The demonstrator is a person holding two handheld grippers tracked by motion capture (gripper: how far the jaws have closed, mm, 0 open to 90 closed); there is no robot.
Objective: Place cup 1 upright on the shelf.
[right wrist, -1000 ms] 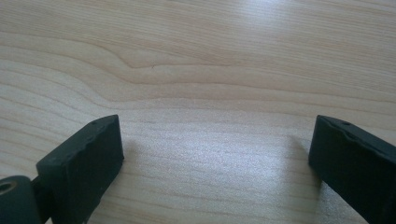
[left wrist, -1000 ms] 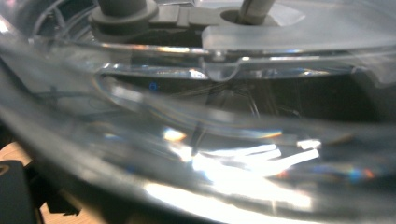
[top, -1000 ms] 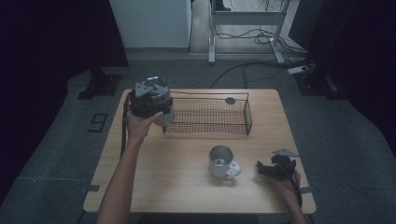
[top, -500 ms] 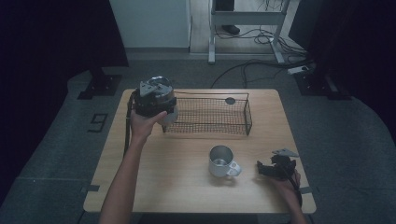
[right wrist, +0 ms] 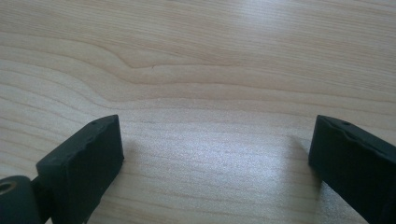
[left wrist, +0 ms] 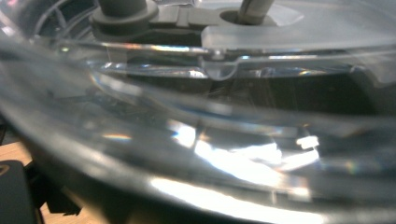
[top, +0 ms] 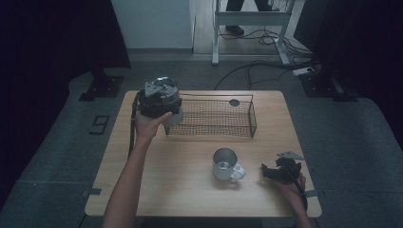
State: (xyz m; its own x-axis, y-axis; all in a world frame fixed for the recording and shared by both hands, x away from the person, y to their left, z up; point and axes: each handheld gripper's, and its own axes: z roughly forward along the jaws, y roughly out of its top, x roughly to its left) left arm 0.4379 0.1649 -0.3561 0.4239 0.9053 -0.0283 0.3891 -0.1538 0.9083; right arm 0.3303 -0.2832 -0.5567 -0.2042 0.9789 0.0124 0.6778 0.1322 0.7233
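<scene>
My left gripper [top: 167,110] hangs over the left end of a black wire basket [top: 216,117] and is shut on a clear glass container [top: 175,117]. In the left gripper view the clear container [left wrist: 219,140] sits so close that its curved wall blurs; a bit of black jaw shows at the lower left. A metal mug [top: 226,164] stands on the wooden table [top: 157,180] in front of the basket. My right gripper [top: 273,172] rests on the table right of the mug. In the right gripper view, the right gripper [right wrist: 215,154] is open over bare wood.
A small dark disc [top: 234,102] lies at the basket's far right side. The table's right edge runs close to my right hand. Beyond the table are a desk frame [top: 247,19], floor cables [top: 266,61] and a person's feet [top: 235,29].
My left gripper has edged slightly right toward the basket with the clear container. A person's feet have come into view at the back. The right gripper has not moved.
</scene>
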